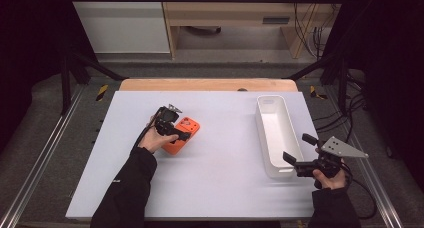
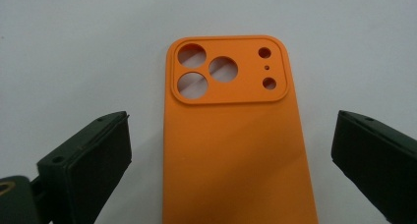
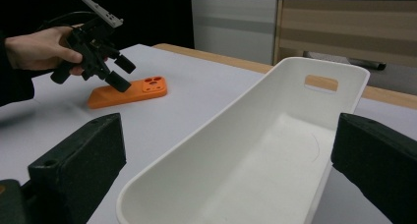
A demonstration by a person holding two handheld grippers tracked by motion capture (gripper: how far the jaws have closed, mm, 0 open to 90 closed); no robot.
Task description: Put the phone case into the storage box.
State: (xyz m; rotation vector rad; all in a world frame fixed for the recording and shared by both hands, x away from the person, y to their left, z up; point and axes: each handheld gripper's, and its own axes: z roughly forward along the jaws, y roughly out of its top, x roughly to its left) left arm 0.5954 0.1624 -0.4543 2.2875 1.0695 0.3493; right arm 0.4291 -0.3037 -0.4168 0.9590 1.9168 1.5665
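White table surface, biggest thing here. Long white bin sits near the right edge, long axis running front to back, open side up, slot handle in its far end wall. Orange phone case lies flat, back side up, left of the surface's centre, well apart from the bin. Case long axis runs front-left to back-right; camera-cutout end points to the far edge, slightly right.

Left gripper hangs just above the case, tilted down at it, jaws spread wide. In the left gripper view the case sits between the two black jaws, clear gap on each side, no contact, cutout end away from the gripper.

Right gripper is at the bin's near end by the front-right corner, jaws spread wide, nothing held. In the right gripper view the bin near end sits between the jaws; can't tell if they touch it. Left gripper and case show farther off.
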